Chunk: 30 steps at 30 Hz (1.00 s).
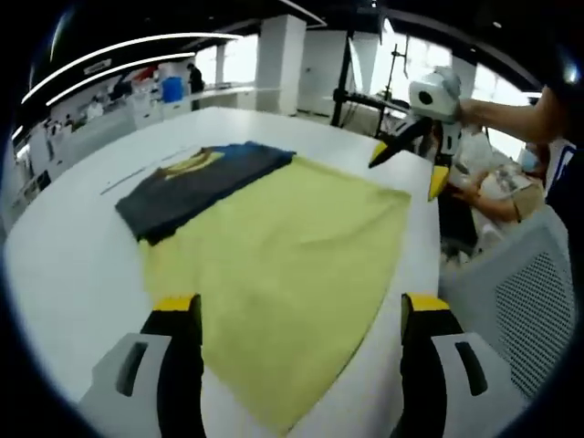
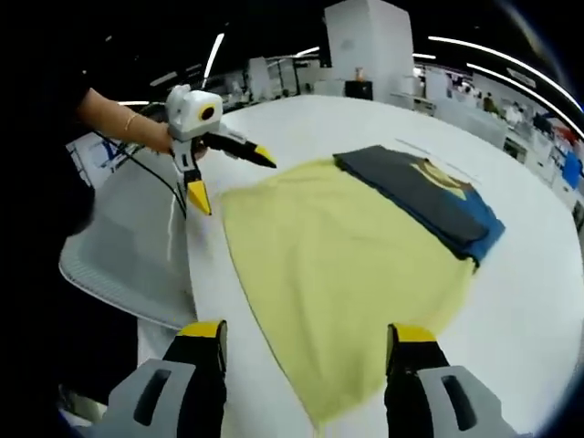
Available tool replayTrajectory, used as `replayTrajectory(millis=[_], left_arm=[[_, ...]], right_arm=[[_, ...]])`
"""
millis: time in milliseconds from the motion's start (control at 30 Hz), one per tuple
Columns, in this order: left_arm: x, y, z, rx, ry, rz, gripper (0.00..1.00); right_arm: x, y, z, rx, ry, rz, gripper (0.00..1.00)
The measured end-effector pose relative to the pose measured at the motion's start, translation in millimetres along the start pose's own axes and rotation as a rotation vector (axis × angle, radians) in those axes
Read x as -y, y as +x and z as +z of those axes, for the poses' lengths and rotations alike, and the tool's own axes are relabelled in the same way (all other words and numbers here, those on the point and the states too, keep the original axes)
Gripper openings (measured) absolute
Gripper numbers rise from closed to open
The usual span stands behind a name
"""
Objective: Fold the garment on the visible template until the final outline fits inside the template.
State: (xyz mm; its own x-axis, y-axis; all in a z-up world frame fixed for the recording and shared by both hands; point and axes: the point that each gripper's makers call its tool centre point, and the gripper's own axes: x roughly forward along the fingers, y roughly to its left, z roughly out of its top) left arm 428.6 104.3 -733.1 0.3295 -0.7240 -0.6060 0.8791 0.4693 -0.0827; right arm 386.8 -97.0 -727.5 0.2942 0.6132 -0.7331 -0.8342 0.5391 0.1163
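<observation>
**Op A:** I'm looking along the left claw (image 1: 301, 315); its jaws are standing wide apart with nothing between them, hovering over the near hem of the yellow garment (image 1: 292, 265). How is it looking from your side?

**Op B:** I'm seeing the same from the right claw (image 2: 306, 342): released, jaws spread, holding nothing, above the yellow cloth (image 2: 338, 274). It's lying flat on the white bench (image 2: 538, 301), spread out full.

**Op A:** So I'm judging we're barely started. No fold is showing in the yellow piece yet. I can't make out any template outline under it; it's either covered or too faint.

**Op B:** Agreed. All the folding is left, I'd say. There's a dark shirt (image 2: 424, 196) already folded, lying on the far edge of the yellow one and touching it.

**Op A:** I'm seeing it too (image 1: 196, 187), dark grey with blue and a yellow print. That's overlapping the corner, so it may be getting in the way.

**Op B:** A mesh chair (image 2: 128, 246) is sitting against the bench edge. Beyond that, office desks well apart.
</observation>
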Motion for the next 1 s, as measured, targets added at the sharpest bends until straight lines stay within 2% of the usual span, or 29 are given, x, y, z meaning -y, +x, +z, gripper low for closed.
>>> replayTrajectory(millis=[133,300,400,500,567,700,967,1000], left_arm=[[-1.7,-6,-9.3,-0.010,0.033,0.023,0.77],[-5.6,-11,-24.2,-0.027,-0.008,0.045,0.66],[-10.1,-15,-35.5,-0.050,-0.031,0.076,0.63],[-13.5,-17,-45.8,-0.080,-0.020,0.099,0.58],[-12.3,-17,-48.5,-0.086,-0.014,0.094,0.57],[-12.6,-21,-56.5,-0.131,0.052,0.099,0.51],[-16.2,-25,-65.4,-0.150,0.038,0.129,0.45],[-16.4,-24,-64.7,-0.134,0.029,0.139,0.44]], right_arm=[[-1,0,-10.0,-0.031,-0.027,-0.003,0.58],[2,0,-22.5,-0.066,-0.035,-0.017,0.51],[3,1,-28.9,-0.081,-0.029,-0.026,0.50],[2,2,-37.0,-0.105,-0.047,-0.027,0.49],[3,3,-42.1,-0.123,-0.055,-0.029,0.48],[6,2,-51.7,-0.152,-0.069,-0.044,0.45],[8,1,-56.3,-0.159,-0.066,-0.064,0.41],[8,1,-58.4,-0.169,-0.073,-0.065,0.40]])
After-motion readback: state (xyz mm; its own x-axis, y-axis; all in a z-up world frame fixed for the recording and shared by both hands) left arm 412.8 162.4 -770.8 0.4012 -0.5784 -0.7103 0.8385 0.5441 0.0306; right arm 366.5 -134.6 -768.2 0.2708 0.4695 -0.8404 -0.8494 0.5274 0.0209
